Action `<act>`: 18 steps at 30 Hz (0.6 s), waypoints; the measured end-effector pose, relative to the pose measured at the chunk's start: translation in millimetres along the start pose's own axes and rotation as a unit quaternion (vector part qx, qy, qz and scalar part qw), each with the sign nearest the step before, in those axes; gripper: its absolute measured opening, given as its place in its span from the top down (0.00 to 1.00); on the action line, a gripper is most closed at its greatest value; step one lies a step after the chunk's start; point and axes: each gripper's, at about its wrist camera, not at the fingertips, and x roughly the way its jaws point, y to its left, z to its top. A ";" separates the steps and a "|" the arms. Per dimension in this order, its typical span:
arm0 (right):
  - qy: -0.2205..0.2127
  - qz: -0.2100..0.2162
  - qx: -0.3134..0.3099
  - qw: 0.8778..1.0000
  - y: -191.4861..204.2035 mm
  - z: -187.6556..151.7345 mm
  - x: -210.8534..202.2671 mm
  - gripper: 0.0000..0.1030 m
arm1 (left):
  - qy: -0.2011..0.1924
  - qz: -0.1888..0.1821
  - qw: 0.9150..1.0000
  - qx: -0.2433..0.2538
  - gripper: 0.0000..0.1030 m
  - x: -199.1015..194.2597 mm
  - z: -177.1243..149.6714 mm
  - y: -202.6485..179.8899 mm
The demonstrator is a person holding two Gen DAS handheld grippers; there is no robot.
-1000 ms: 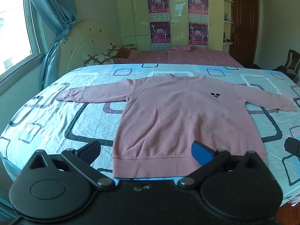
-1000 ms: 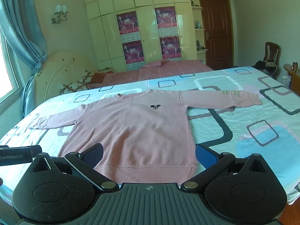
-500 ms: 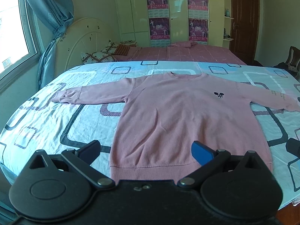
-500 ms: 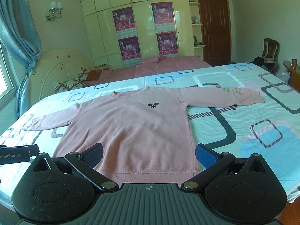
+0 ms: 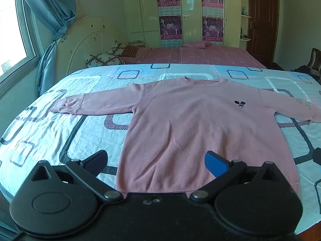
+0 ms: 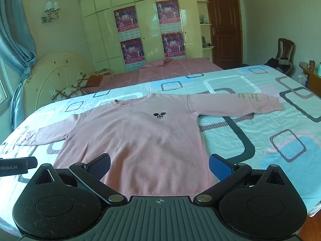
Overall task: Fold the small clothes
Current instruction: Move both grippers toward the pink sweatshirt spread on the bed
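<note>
- Pink sweatshirt (image 5: 200,132) lies flat, front up, on the bed (image 5: 50,132), which is covered by a pale blue sheet printed with rounded rectangles.
- Both sleeves are spread out sideways; the neckline points to the far side and the ribbed hem lies nearest the cameras.
- A small dark mouse-head emblem (image 6: 159,115) sits on the chest, and lettering shows on the sleeve toward the right.
- The left tool (image 5: 156,160) hangs above the hem with its fingers spread wide, holding nothing; one fingertip is over the sheet, the blue one over the fabric.
- The right tool (image 6: 159,164) is likewise wide open and empty, over the hem's right part.
- Beyond lie a second bed in a pink cover (image 6: 170,68), a cream wardrobe with posters (image 6: 140,30), a brown door (image 6: 222,26) and a blue curtain (image 5: 50,20).
</note>
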 end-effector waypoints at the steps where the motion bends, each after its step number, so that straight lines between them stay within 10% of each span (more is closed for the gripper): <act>1: 0.000 -0.001 0.001 1.000 0.1 1.0 2.1 0.00 | 0.000 0.000 1.000 0.001 0.01 3.8 2.1 0.5; 18: 0.016 -0.058 0.019 0.998 11.2 28.6 67.2 0.00 | 0.027 -0.040 0.999 0.008 0.01 80.9 42.1 4.8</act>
